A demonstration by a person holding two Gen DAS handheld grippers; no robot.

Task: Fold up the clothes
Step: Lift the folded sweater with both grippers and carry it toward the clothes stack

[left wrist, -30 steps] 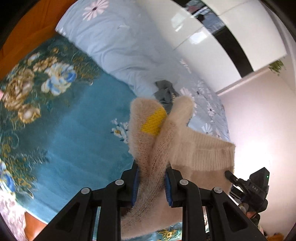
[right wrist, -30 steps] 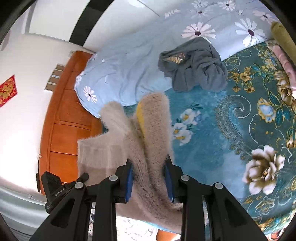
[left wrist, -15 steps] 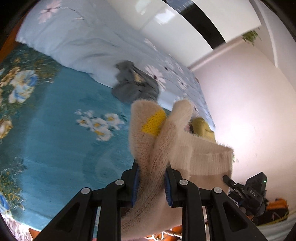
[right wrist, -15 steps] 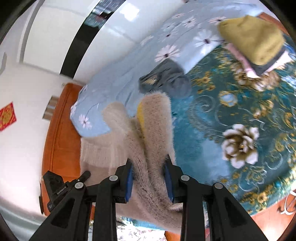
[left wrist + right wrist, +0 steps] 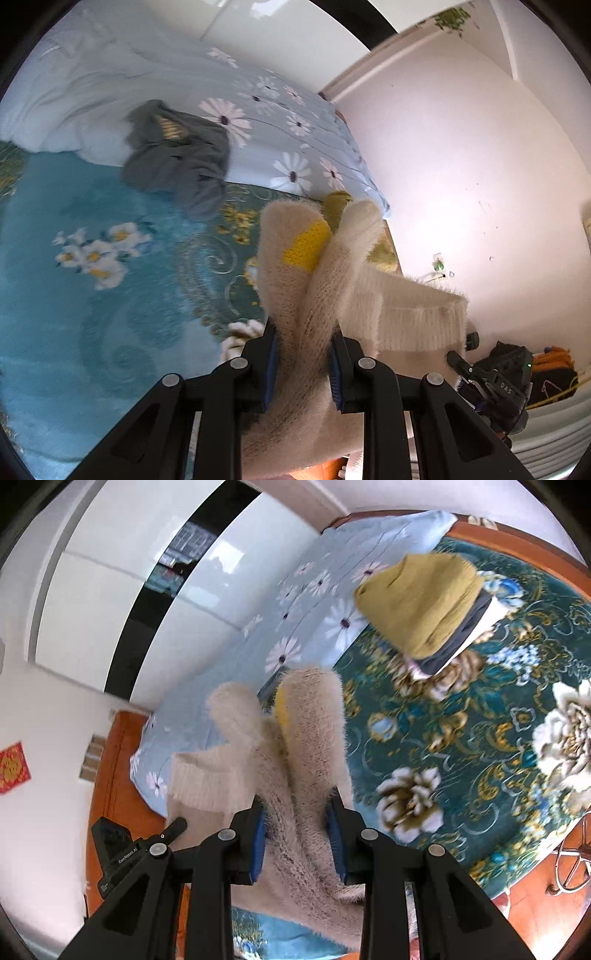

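Observation:
A fuzzy beige sweater point(image 5: 317, 291) with a yellow patch point(image 5: 306, 243) hangs folded between both grippers, held above the bed. My left gripper point(image 5: 303, 362) is shut on one bunched end of it. My right gripper point(image 5: 295, 842) is shut on the other end of the sweater point(image 5: 306, 746). Each gripper shows at the edge of the other's view: the right one point(image 5: 495, 384) and the left one point(image 5: 125, 853). The sweater's ribbed hem point(image 5: 417, 321) stretches between them.
A teal floral blanket point(image 5: 92, 295) covers the bed, also in the right wrist view point(image 5: 461, 746). A crumpled grey garment point(image 5: 177, 158) lies by the light-blue daisy duvet point(image 5: 288, 140). A folded stack topped by an olive-yellow garment point(image 5: 421, 602) sits on the blanket. The wooden bed frame point(image 5: 110, 760) is at left.
Both grippers have swung rightward along the bed with the sweater still clamped. The grey garment has slid left in view and the folded olive stack has come into view.

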